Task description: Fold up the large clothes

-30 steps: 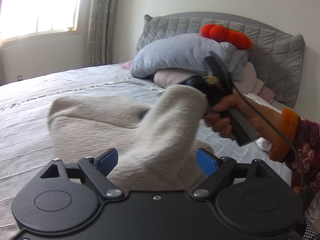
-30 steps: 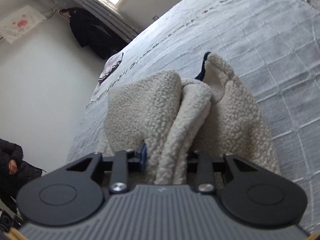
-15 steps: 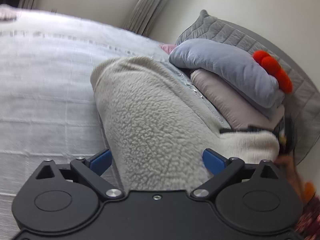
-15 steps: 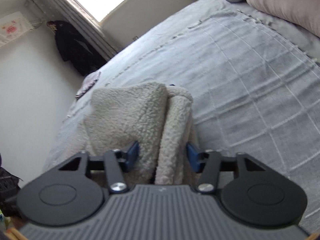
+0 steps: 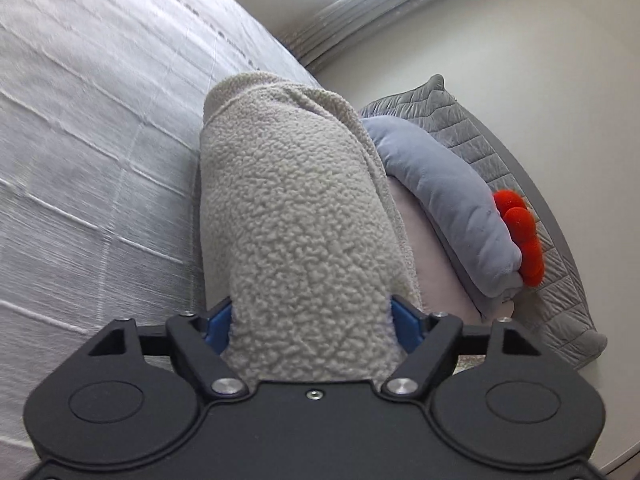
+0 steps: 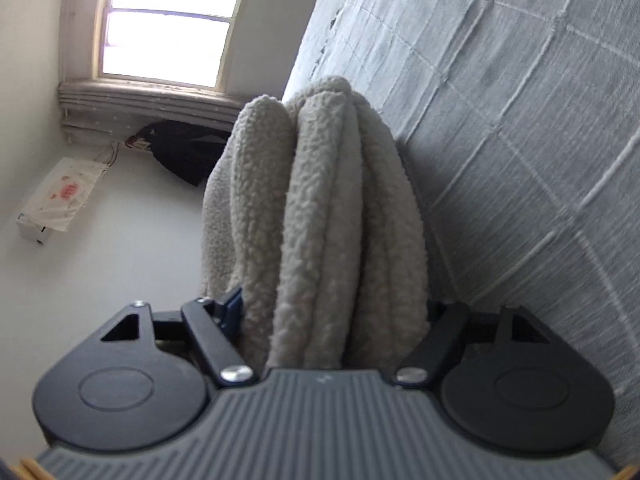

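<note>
The left gripper (image 5: 310, 322) is clamped on a thick fold of the cream fleece garment (image 5: 292, 216), its blue pads (image 5: 216, 324) pressed into the pile on both sides. The fleece runs away from the jaws as a broad rounded bundle, ending at a hemmed edge at the far end. To its left lies the grey quilted bedspread (image 5: 80, 152); to its right a blue-grey pillow (image 5: 440, 200) rests on a pale pink one (image 5: 436, 276), with a red plush toy (image 5: 520, 236) and a grey quilted cushion (image 5: 500, 148) behind them.

The right gripper (image 6: 336, 308) pinches several stacked folds of the same fleece garment (image 6: 332, 208); only its left blue pad (image 6: 234, 306) shows, the other being buried in the cloth. The bedspread (image 6: 520, 120) fills the right of that view. On the far left are a bright window (image 6: 168, 20) and dark clothing (image 6: 184, 152) hanging below the sill.
</note>
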